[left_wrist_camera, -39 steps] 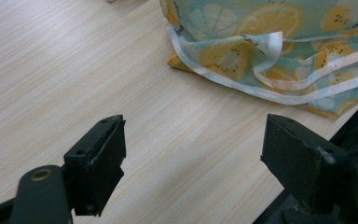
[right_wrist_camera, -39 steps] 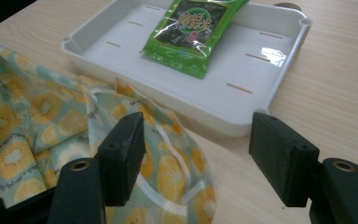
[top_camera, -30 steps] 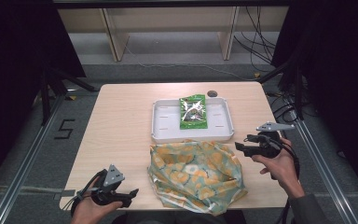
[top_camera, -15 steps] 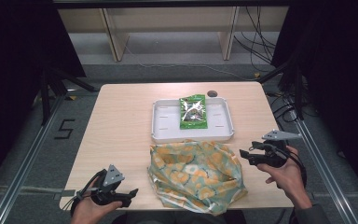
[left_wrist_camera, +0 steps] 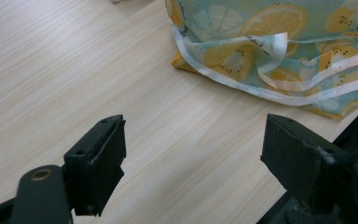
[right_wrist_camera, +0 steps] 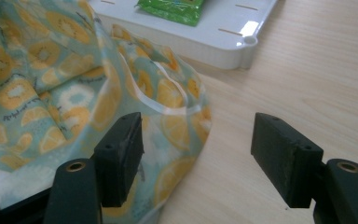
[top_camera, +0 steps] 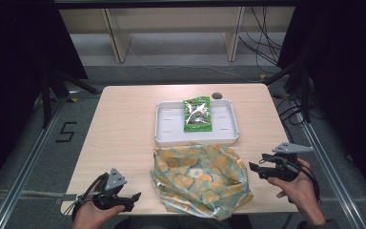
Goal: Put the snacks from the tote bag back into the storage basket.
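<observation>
While the right gripper (top_camera: 253, 168) sits spread wide, nothing in it, just beside the fruit-print cloth bag (top_camera: 201, 179) at the table's near edge | left gripper (top_camera: 136, 196) released too | risk imo: pinching one thin layer, bag slides off the table (top_camera: 124, 129)

Each hand carries a black gripper. The left gripper (top_camera: 134, 196) bears a grey three-cornered plate on top, and a dark cable trails from it. The right gripper (top_camera: 253, 168) has the same grey plate and black cables looping over the hand. Seen close, the fingers (right_wrist_camera: 120, 156) are blocky matte-black pads with small holes, fixed to rounded black arms with brass-coloured rivets.
</observation>
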